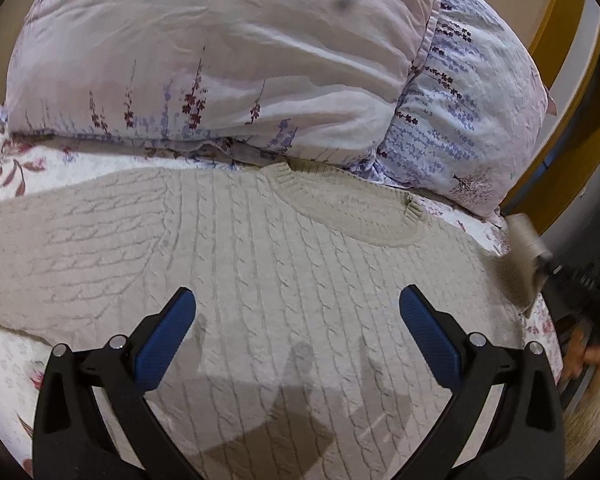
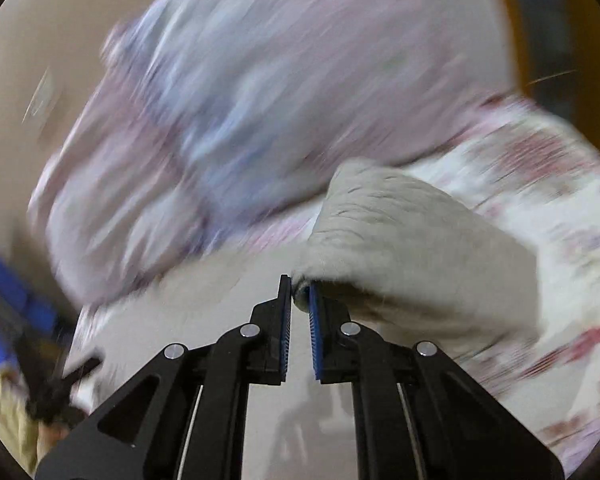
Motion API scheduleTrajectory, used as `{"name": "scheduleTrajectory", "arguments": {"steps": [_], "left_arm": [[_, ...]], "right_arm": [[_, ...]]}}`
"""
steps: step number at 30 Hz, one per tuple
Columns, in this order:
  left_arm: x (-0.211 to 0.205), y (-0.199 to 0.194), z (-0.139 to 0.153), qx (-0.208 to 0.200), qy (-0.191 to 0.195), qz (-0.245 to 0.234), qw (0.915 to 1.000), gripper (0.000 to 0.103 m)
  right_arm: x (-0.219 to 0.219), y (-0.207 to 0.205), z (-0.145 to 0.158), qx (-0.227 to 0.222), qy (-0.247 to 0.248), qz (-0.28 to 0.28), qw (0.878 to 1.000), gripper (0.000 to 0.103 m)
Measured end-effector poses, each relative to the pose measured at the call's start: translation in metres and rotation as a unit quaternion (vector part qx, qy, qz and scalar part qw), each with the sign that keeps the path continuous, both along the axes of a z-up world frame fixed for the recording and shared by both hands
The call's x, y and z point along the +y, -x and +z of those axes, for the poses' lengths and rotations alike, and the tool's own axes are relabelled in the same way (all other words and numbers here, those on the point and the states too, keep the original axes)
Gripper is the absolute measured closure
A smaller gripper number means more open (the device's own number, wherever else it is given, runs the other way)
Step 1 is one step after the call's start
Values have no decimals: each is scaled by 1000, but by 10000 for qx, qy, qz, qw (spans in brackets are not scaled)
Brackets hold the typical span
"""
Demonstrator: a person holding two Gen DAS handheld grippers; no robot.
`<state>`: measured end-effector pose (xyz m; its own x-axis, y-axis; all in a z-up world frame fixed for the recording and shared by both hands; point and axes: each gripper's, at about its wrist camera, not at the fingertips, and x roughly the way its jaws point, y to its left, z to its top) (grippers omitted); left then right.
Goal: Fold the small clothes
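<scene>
A cream cable-knit sweater (image 1: 260, 248) lies flat on the bed, its collar (image 1: 340, 204) toward the pillows. My left gripper (image 1: 298, 300) is open and empty, just above the sweater's chest. My right gripper (image 2: 300, 292) is shut on the sweater's right sleeve (image 2: 400, 248) and holds it lifted off the bed; the view is blurred by motion. The lifted sleeve and right gripper show blurred at the right edge of the left wrist view (image 1: 528, 264).
Two floral pillows (image 1: 220, 60) lie behind the sweater at the head of the bed. A floral quilt (image 2: 560, 220) covers the bed. A wooden bed frame (image 1: 560, 60) stands at the far right.
</scene>
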<state>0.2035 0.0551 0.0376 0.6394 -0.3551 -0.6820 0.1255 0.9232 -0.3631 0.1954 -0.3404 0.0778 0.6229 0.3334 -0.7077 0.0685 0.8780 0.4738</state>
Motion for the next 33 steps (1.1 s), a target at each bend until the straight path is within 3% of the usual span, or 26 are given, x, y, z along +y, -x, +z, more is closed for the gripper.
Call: {"name": "scheduleTrajectory", "arguments": {"steps": [3, 6, 8, 9, 10, 15, 19, 25, 29, 31, 33], "left_arm": [[0, 1, -4, 90, 164, -79, 9998, 2], [0, 1, -7, 231, 333, -160, 9991, 2], [1, 1, -9, 317, 489, -202, 9981, 2], [2, 0, -9, 341, 577, -224, 9975, 2], [4, 0, -10, 370, 687, -237, 9967, 2], [5, 1, -8, 329, 793, -268, 9960, 2], [3, 1, -8, 320, 808, -340, 9956, 2], [7, 1, -12, 397, 942, -310, 9943, 2], [13, 2, -12, 401, 1024, -246, 9936, 2], [18, 3, -12, 399, 1080, -201, 9931, 2], [25, 4, -11, 400, 1169, -139, 9922, 2]], "right_arm": [[49, -3, -34, 551, -53, 647, 9964, 94], [69, -6, -51, 849, -24, 777, 9934, 93], [61, -5, -53, 953, -300, 607, 9931, 86], [56, -3, -52, 953, -432, 482, 9933, 71], [45, 1, -49, 905, -638, 246, 9935, 65], [10, 17, -42, 910, -1400, -423, 9850, 64], [-7, 33, -38, 891, -1932, -626, 9751, 64], [-43, 26, -44, 854, -1842, -1589, 9662, 64], [-57, 18, -44, 829, -1475, -2104, 9629, 66], [-57, 13, -38, 760, -1079, -2266, 9650, 83], [-47, 4, -23, 585, -366, -2217, 9727, 89]]}}
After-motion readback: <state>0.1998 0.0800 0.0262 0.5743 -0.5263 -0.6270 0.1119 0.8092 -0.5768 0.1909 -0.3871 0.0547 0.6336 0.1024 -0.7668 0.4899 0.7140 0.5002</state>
